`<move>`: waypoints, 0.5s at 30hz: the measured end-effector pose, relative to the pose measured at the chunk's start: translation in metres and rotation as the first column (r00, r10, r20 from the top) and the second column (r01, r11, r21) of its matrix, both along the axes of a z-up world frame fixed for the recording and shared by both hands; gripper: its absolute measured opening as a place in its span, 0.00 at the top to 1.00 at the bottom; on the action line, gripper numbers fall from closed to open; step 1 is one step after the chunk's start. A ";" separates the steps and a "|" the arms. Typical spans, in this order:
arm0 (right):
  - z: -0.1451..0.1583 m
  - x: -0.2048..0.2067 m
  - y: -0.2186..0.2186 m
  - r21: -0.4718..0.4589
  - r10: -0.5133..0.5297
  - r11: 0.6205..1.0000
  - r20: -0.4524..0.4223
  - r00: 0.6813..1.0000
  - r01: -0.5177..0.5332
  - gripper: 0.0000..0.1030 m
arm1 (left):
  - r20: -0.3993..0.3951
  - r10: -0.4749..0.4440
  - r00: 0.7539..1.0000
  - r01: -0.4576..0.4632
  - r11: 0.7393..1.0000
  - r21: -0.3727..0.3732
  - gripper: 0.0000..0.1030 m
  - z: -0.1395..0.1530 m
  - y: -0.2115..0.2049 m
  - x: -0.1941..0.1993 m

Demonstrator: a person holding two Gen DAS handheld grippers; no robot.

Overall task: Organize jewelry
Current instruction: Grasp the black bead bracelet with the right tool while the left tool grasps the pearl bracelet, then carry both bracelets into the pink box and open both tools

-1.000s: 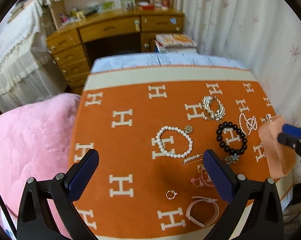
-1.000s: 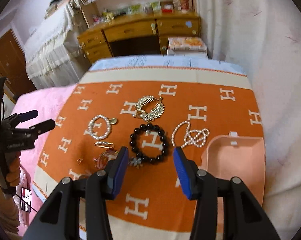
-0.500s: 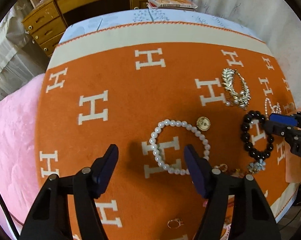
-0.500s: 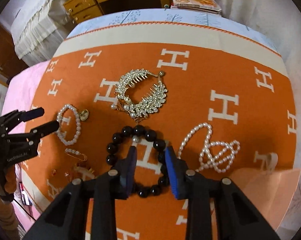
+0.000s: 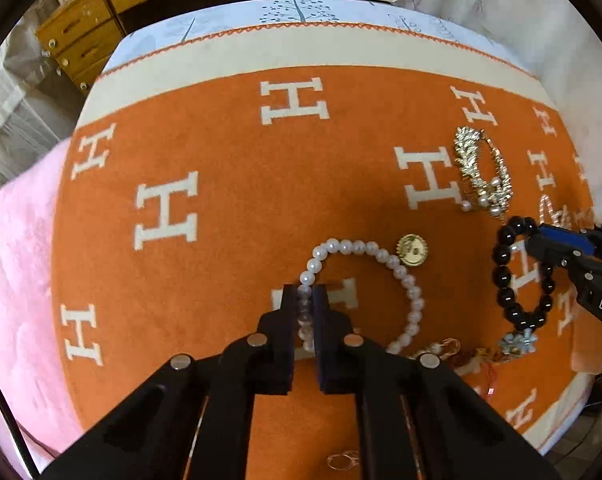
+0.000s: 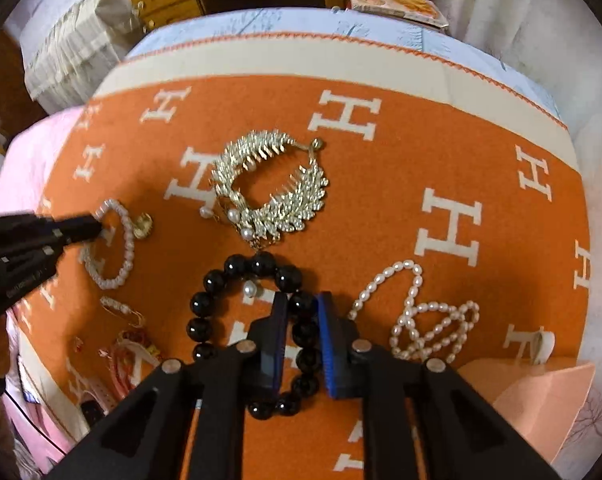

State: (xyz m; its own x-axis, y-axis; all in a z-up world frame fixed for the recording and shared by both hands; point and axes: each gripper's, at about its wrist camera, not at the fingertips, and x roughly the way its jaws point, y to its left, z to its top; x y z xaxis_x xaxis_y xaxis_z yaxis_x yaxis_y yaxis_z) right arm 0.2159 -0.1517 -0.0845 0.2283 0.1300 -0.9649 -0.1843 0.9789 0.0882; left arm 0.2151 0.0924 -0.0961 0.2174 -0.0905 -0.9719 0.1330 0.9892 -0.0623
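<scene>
A: Pearl bracelet [image 5: 381, 280] clamped in my left jaws [image 5: 305, 312]; right jaws [image 6: 303, 320] closing around black bead bracelet [image 6: 253, 332], beads between them. Both on orange blanket [image 5: 221, 160].

B: Sorted?

A: Nothing, I judge. Peach box [image 6: 541, 404] just right, looks empty.

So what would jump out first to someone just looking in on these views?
Probably the orange blanket with its big white H letters, spread with jewelry. Next, each claw is down on a bracelet: the left claw is shut on the white pearl bracelet, and the right claw is closing around the black bead bracelet. A sparkly gold hair comb lies just beyond it.
</scene>
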 end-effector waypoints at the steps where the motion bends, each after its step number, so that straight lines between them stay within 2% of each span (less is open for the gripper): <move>1: 0.004 -0.002 -0.001 0.019 -0.008 1.000 0.010 1.000 0.008 0.86 | 0.008 0.003 1.000 -0.003 1.000 -0.003 0.95 0.004 0.000 -0.002; 8: 0.061 -0.029 -0.016 0.168 -0.043 0.986 0.122 0.992 0.022 0.86 | 0.116 0.013 0.993 -0.007 0.998 -0.057 0.95 0.051 -0.002 -0.023; 15: 0.102 -0.058 -0.019 0.219 -0.036 0.976 0.218 0.975 -0.013 0.86 | 0.247 -0.027 0.969 0.046 0.996 -0.072 0.95 0.110 -0.019 -0.053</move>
